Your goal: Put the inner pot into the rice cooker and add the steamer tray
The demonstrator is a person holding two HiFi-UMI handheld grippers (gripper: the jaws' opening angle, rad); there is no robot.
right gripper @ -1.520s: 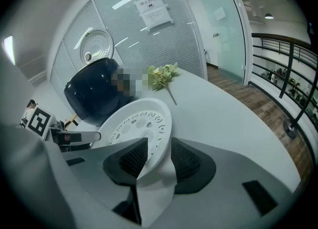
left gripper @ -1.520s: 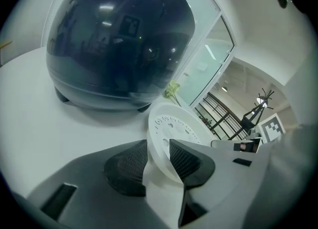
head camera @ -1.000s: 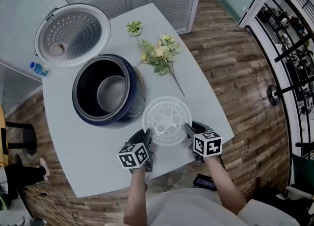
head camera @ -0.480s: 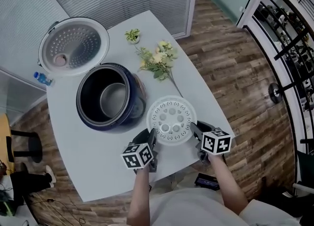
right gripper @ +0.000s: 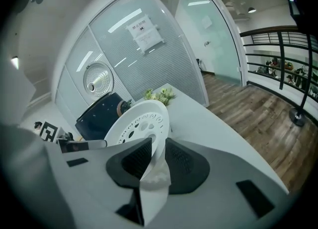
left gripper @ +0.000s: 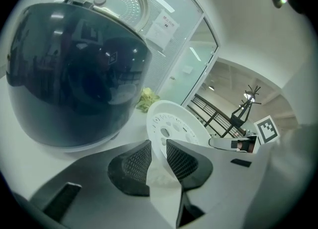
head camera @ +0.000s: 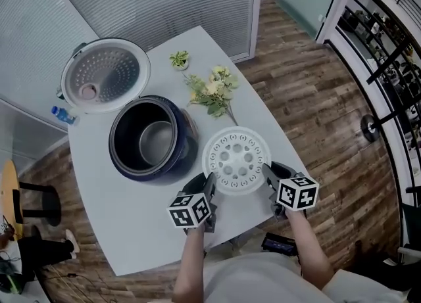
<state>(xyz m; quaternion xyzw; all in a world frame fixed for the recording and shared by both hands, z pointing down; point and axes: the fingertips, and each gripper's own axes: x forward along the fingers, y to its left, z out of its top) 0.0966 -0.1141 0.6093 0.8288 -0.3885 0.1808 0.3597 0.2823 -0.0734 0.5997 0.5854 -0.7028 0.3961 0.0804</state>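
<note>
A white perforated steamer tray [head camera: 237, 159] hangs above the table's near side, to the right of the dark blue rice cooker [head camera: 152, 139]. The metal inner pot [head camera: 156, 142] sits inside the cooker, whose lid [head camera: 105, 75] stands open behind it. My left gripper [head camera: 209, 188] is shut on the tray's left rim and my right gripper [head camera: 268, 177] on its right rim. In the left gripper view the pads [left gripper: 179, 161] clamp the tray [left gripper: 171, 126] beside the cooker [left gripper: 74, 74]. In the right gripper view the jaws, which have just been closing, pinch the tray's [right gripper: 136, 121] rim.
A bunch of artificial flowers [head camera: 214, 91] lies behind the tray, with a small potted plant [head camera: 179, 59] further back. A water bottle [head camera: 64, 115] lies at the white table's [head camera: 131, 223] left edge. The table's near edge runs close under my hands.
Both grippers have risen with the steamer tray between them, lifting it off the table. The cooker and the pot have stayed where they were.
</note>
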